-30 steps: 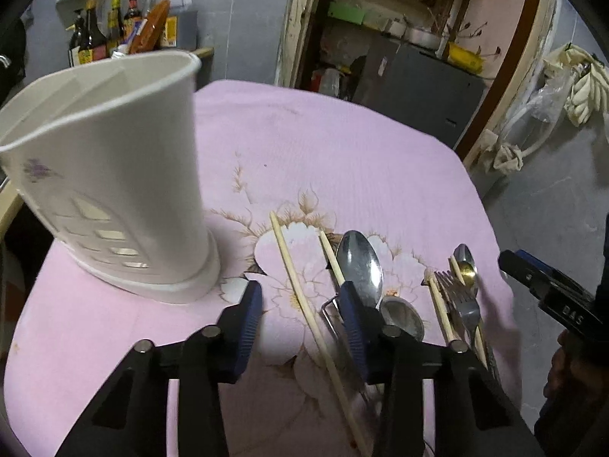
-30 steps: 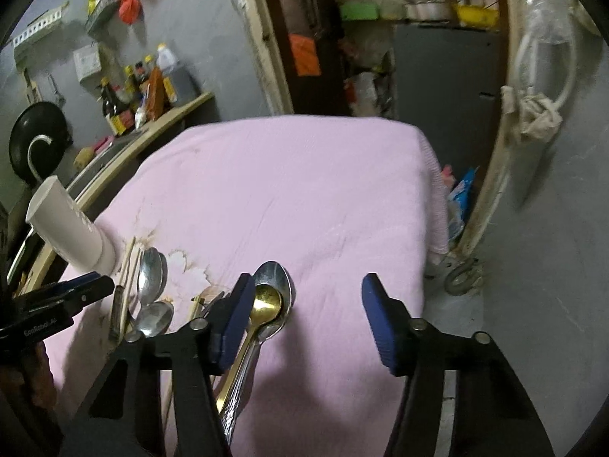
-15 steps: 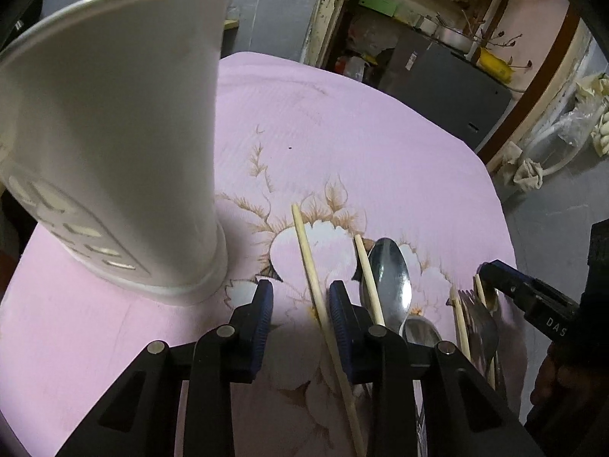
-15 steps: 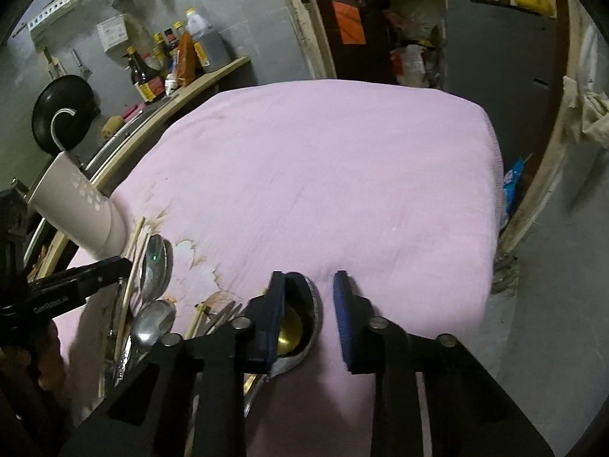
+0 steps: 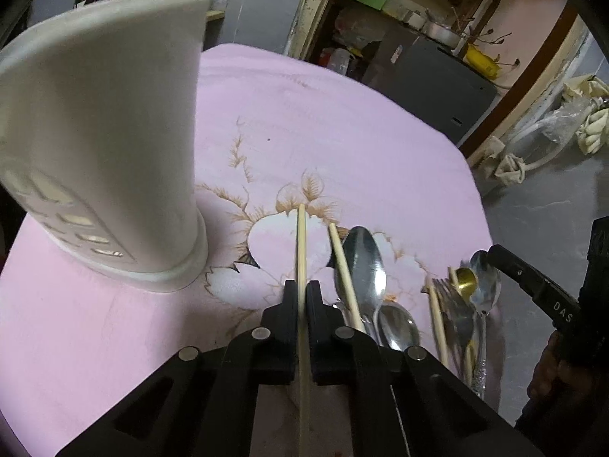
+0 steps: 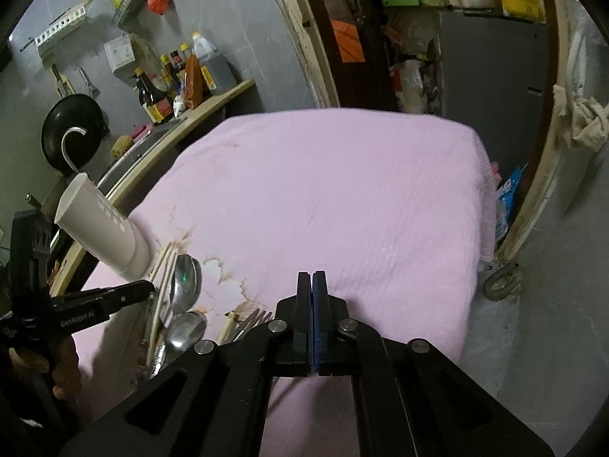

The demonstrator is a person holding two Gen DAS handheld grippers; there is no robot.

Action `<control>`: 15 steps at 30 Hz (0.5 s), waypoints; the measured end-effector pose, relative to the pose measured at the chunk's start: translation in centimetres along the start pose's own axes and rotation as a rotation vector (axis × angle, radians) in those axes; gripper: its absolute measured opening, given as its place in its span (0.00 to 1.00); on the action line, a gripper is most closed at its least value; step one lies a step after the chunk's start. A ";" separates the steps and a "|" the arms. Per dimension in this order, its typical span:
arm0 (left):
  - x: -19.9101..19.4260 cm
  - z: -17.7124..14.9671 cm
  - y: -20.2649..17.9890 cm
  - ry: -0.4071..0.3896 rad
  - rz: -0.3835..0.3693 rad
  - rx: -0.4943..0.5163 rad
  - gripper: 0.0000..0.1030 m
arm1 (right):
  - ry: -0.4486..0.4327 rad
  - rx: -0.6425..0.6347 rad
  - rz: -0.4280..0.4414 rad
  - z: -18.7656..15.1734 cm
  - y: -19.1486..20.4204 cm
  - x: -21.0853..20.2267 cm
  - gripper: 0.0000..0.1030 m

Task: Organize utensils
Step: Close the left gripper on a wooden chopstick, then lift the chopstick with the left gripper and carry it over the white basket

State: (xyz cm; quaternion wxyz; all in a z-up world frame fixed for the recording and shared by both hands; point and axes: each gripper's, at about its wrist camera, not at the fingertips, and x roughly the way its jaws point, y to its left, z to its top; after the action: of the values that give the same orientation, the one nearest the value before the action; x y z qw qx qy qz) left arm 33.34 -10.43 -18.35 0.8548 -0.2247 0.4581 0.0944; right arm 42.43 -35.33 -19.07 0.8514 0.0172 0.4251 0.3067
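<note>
My left gripper (image 5: 303, 289) is shut on a wooden chopstick (image 5: 301, 243) that points away over the pink cloth. The white utensil holder (image 5: 102, 152) stands just left of it, and shows in the right wrist view (image 6: 102, 232). A second chopstick (image 5: 344, 270), two silver spoons (image 5: 363, 262), a fork (image 5: 455, 312), a gold spoon (image 5: 465, 278) and another silver spoon (image 5: 485, 289) lie to the right. My right gripper (image 6: 312, 285) is shut; nothing shows between its pads. In the left wrist view the right gripper (image 5: 533, 285) is beside the gold spoon.
The table is covered by a pink cloth (image 6: 323, 190) with a flower print (image 5: 274, 236). A counter with bottles (image 6: 171, 83) and a black pan (image 6: 72, 129) runs along the left. A dark cabinet (image 6: 491, 76) stands beyond the table's far edge.
My left gripper has closed on the chopstick. My right gripper has closed fully, and the spoons that lay between its fingers no longer show in its view.
</note>
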 end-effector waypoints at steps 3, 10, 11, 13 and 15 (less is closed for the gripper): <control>-1.3 -0.1 -0.1 -0.030 -0.015 0.008 0.05 | -0.041 0.006 -0.024 0.0 0.3 -1.8 0.01; -5.1 0.0 -0.4 -0.128 -0.036 0.012 0.05 | -0.158 -0.007 -0.104 -0.4 2.2 -6.4 0.01; -5.8 0.0 -0.3 -0.145 -0.038 0.013 0.05 | -0.173 -0.008 -0.113 -0.4 2.6 -6.9 0.01; -7.1 0.1 0.0 -0.176 -0.043 0.012 0.05 | -0.207 -0.012 -0.138 -0.4 3.5 -8.2 0.01; -8.3 0.3 0.2 -0.204 -0.048 0.010 0.05 | -0.243 -0.019 -0.161 -0.3 4.3 -9.5 0.01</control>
State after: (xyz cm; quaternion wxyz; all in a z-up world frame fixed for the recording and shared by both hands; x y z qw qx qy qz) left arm 28.85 -9.73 -11.39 0.9003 -0.2204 0.3634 0.0938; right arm 35.70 -37.01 -11.22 0.9187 0.0119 0.3159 0.2369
